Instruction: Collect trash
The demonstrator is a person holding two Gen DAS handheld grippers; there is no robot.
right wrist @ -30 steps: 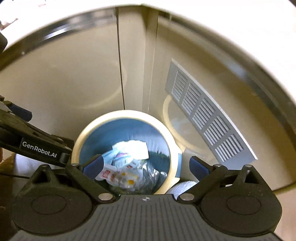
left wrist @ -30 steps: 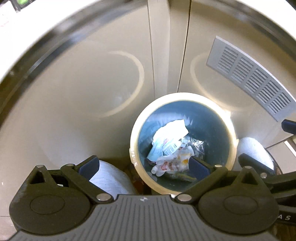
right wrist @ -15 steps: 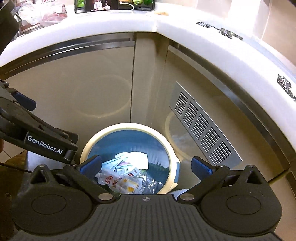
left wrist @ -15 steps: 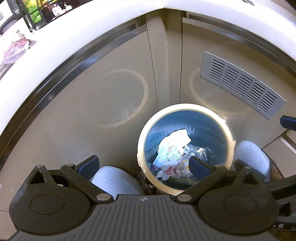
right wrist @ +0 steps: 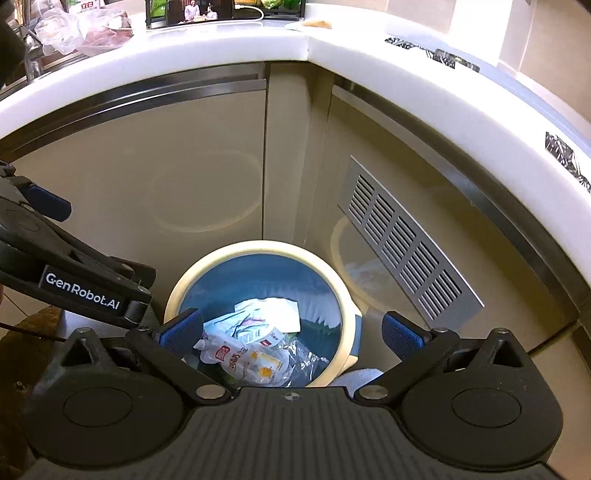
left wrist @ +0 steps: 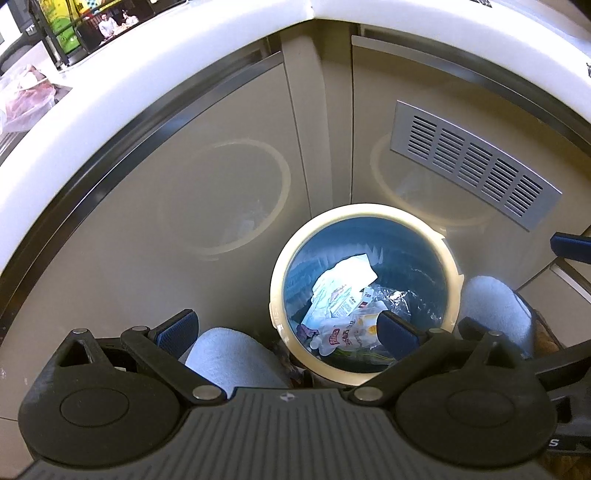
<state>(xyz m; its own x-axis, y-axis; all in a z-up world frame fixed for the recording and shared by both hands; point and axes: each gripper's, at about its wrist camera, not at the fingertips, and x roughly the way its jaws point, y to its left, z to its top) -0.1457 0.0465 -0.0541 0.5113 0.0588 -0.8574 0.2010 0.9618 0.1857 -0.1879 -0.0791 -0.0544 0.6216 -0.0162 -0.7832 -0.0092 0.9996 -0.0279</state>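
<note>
A round bin (left wrist: 369, 214) (right wrist: 255, 246) with a cream rim and blue inside stands on the floor in the cabinet corner. Inside it lie crumpled wrappers (left wrist: 343, 291) (right wrist: 258, 328), a white pouch with red print (left wrist: 340, 338) (right wrist: 231, 356) and clear plastic. My left gripper (left wrist: 286, 328) hangs open above the bin's near left edge, holding nothing. Over the bin's near side my right gripper (right wrist: 291, 332) is also open and empty. The left gripper's body (right wrist: 74, 280) shows at the left of the right wrist view.
Beige cabinet doors meet in a corner behind the bin, with a metal vent grille (left wrist: 472, 162) (right wrist: 406, 240) on the right door. A white countertop (right wrist: 295, 40) runs above, carrying a plastic bag (right wrist: 74, 27) and a phone. Two grey-clad knees (left wrist: 229, 358) flank the bin.
Both grippers have risen and drawn back from the bin, so it looks smaller and the countertop has come into view. Both stay open and empty.
</note>
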